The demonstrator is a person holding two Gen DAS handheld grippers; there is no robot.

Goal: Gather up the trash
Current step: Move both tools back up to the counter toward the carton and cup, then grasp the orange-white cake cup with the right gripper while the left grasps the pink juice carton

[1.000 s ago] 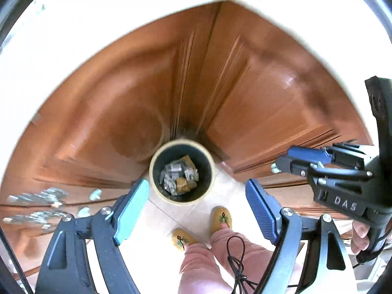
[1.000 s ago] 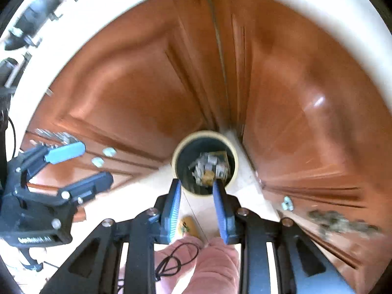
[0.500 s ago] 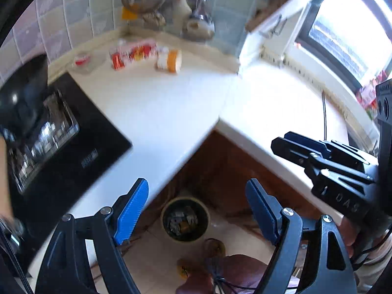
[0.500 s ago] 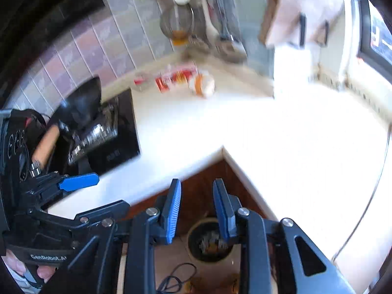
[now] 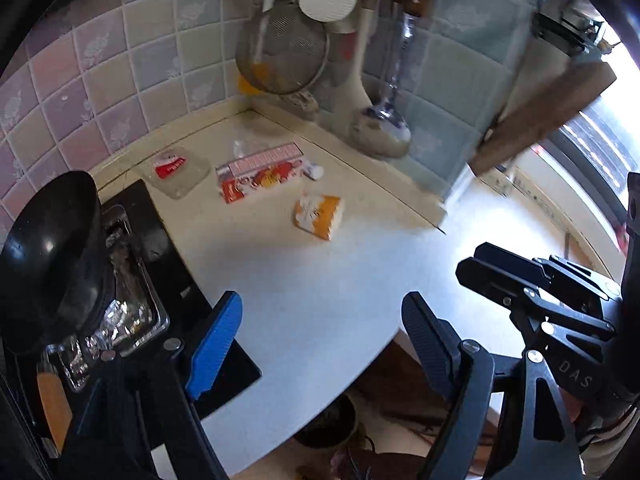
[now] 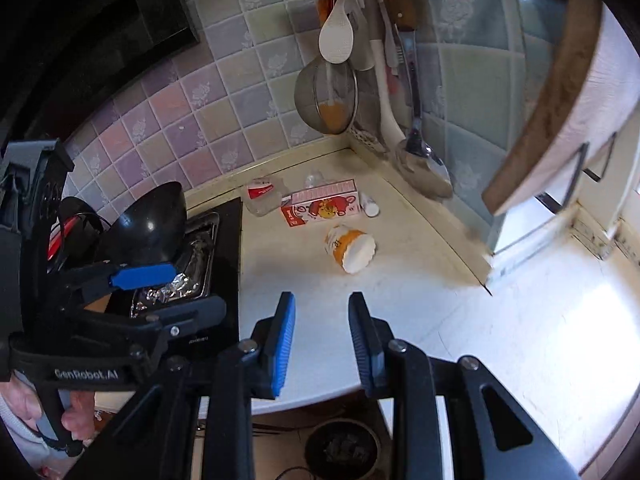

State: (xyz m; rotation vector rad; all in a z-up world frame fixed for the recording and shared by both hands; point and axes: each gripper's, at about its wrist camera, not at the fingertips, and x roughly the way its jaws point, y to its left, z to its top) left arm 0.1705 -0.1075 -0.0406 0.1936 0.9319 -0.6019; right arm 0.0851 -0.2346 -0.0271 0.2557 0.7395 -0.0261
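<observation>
Trash lies in the far corner of the white counter (image 5: 320,280): an orange and white cup (image 5: 318,216) (image 6: 351,249) on its side, a red and pink carton (image 5: 260,176) (image 6: 320,206), a clear plastic container with a red label (image 5: 176,170) (image 6: 262,198), and a small white bottle (image 6: 370,205). My left gripper (image 5: 320,344) is open and empty above the counter's near edge. My right gripper (image 6: 320,336) is open a little and empty, well short of the cup. The trash bin (image 6: 342,450) (image 5: 326,424) stands on the floor below the counter.
A black cooktop (image 5: 168,280) with a foil tray and a black wok (image 5: 48,256) is at the left. A strainer (image 5: 280,56), spoons and ladles hang on the tiled wall over the corner. A wooden board (image 6: 560,92) leans at the right.
Both grippers have risen from over the floor bin to above the counter and now face the trash in the corner. Both stay empty.
</observation>
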